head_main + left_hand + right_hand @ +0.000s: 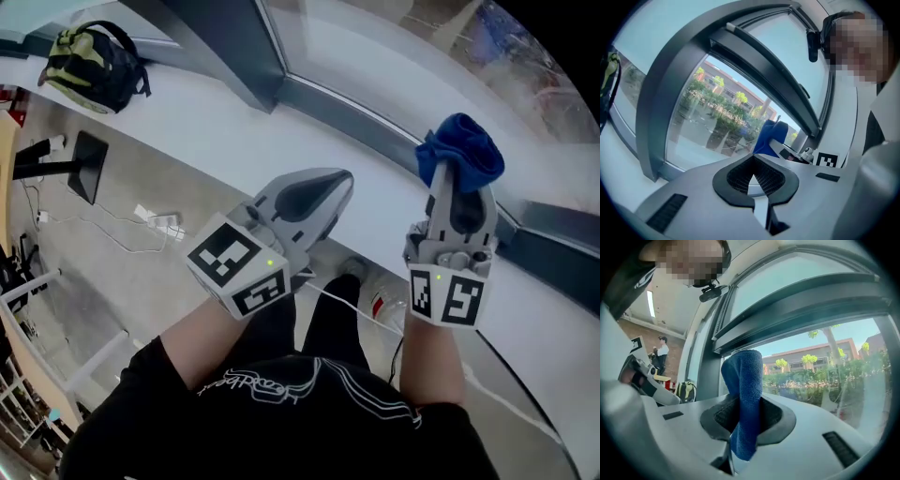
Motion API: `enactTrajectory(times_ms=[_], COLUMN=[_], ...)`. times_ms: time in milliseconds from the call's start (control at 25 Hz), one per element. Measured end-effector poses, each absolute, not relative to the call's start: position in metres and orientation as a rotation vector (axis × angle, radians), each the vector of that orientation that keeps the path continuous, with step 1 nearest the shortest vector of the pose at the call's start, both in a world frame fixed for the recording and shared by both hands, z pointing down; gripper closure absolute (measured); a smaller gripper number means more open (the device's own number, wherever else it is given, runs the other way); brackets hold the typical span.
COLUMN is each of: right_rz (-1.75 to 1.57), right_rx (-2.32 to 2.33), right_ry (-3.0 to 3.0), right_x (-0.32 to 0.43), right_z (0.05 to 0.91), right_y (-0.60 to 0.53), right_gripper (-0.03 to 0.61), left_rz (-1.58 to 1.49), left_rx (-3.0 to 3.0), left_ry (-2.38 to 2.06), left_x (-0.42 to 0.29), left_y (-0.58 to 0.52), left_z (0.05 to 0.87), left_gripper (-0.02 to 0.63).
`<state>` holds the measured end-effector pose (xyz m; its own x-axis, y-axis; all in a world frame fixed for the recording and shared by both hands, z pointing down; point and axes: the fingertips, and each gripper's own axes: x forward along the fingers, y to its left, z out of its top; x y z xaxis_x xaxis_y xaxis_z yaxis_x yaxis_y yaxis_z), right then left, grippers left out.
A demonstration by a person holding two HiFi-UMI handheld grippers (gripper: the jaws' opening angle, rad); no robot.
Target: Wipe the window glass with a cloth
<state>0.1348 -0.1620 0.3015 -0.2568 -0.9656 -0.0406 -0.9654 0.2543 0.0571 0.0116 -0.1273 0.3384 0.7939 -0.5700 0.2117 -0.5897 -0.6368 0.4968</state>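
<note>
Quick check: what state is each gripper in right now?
Left gripper: shut, nothing in it.
Right gripper: shut on the blue cloth.

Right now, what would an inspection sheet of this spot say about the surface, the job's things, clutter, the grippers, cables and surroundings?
Surface: white window sill, mostly bare.
Job's things: blue cloth held up before the window glass; whether they touch cannot be told.
Clutter: backpack on the sill's far left end.
Grippers: left gripper shut, nothing in it; right gripper shut on the blue cloth.
Cables: white cables and a power strip on the floor.
Surroundings: dark window frame; trees and buildings outside.
</note>
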Motion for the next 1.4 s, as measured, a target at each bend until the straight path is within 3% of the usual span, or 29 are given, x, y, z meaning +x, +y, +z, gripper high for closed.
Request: enactTrajectory(times_ms=[240, 560, 960, 1400], right_rz=[-0.081, -0.103, -0.152, -0.134], right_rx=[1.769, 1.787, 1.814, 1.891], right_ry=[-2.623, -2.652, -2.572, -2.458], right_x=[0.015, -0.083, -0.128, -0.121], right_z=[0.316, 0.330, 0.349, 0.371], right_y=[-0.205, -0.264, -0.333, -0.363], right_gripper=[0.511, 0.511, 0.511, 0.511], left_rz=[0.017, 0.019, 0.003, 0.016], left_rx=[2.362, 2.317, 2.275, 2.256], left_ry=[-0.982, -1.058, -1.092, -1.081], left_x=[-0.094, -0.192, -0.237, -0.241], left_y=[-0.145, -0.156, -0.169, -0.180], left_z=[0.355, 0.370, 0.381, 0.395], left_gripper=[0.607, 0.607, 0.607, 0.607])
